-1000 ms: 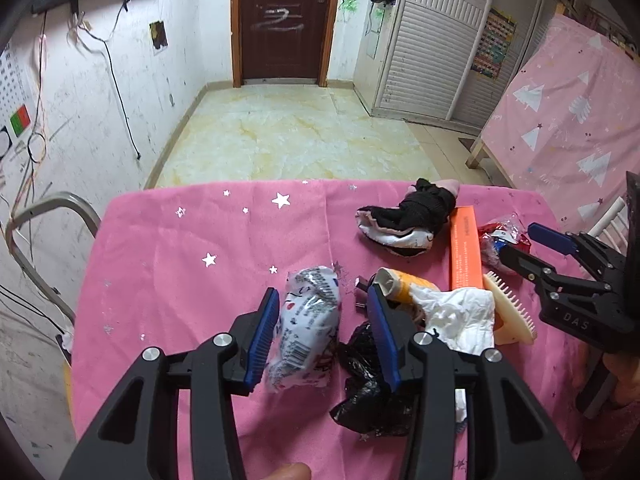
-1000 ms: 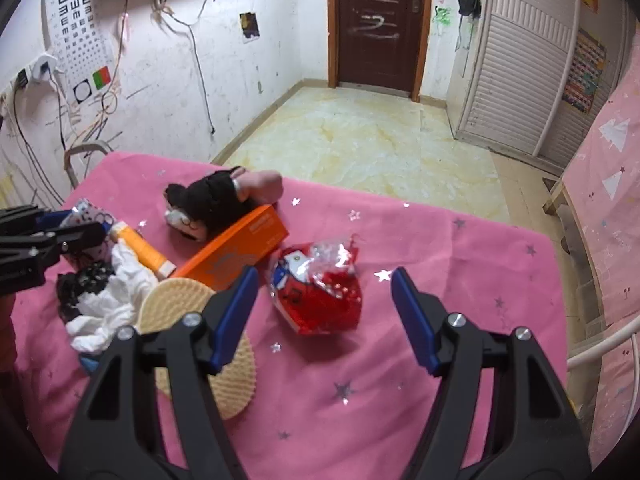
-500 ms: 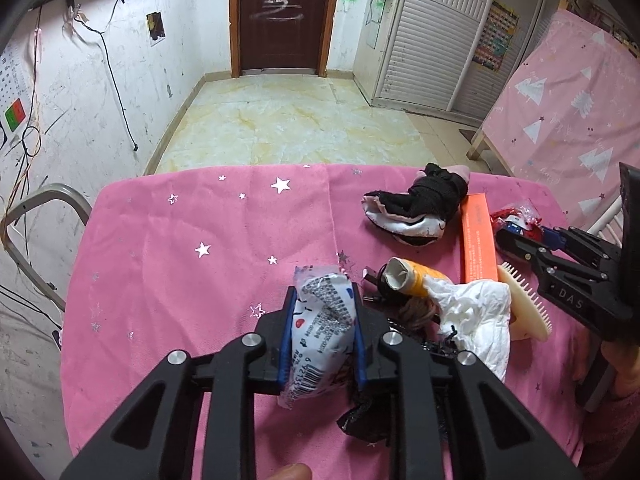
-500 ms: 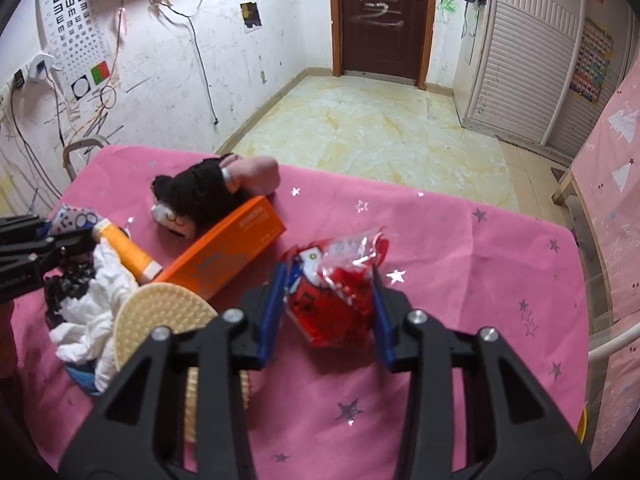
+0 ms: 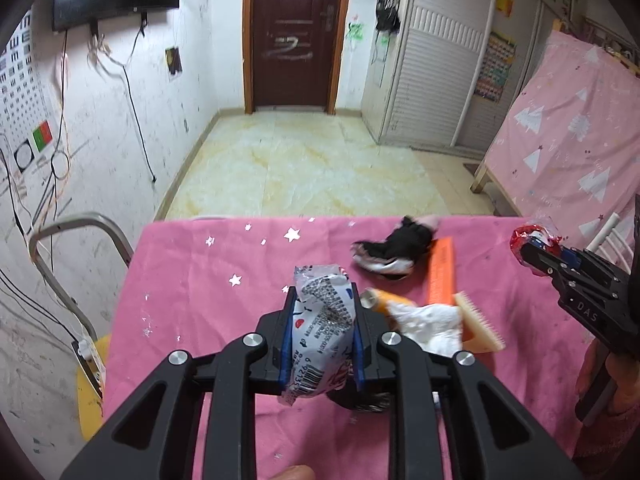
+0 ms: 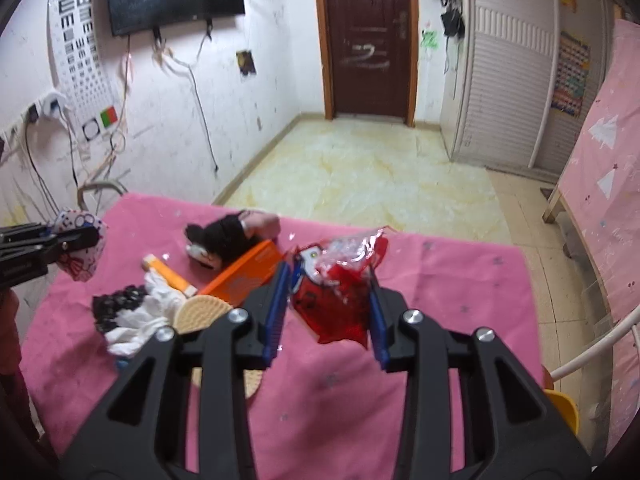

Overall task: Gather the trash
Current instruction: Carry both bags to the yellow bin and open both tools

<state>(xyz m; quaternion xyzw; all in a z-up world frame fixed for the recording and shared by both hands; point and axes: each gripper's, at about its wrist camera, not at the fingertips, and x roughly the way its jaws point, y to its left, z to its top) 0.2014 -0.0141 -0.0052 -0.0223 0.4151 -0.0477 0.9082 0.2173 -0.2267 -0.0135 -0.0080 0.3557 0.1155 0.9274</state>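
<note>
On the pink star-print worktop [image 5: 192, 292] a loose heap of odds and ends sits toward the middle: an orange box [image 6: 244, 274], a black-and-white plush toy [image 5: 394, 250], a cream bristle brush [image 5: 478, 326], a crumpled white tissue [image 5: 426, 320], an orange tube [image 6: 170, 274] and a scrap of black plastic [image 6: 118, 304]. And both pickers are loaded! The left tongs [image 5: 322, 334] are clamped on a white printed snack wrapper [image 5: 320, 320], pinched across its middle and lifted clear of the cloth, barcode end dangling below the blue pads. The right tongs [image 6: 330, 306] grip a red foil wrapper [image 6: 338, 294] the same way, its torn clear top flaring up past the fingers. Both pieces look feather-light, crinkly and slick, so I reckon a mid-body squeeze is the safe hold; an edge grip could let the film slide out or tear. No bin shows in either view, so where this trash goes I can't tell. Of what remains, the tissue and black plastic look like the next soft, easy grabs.
</note>
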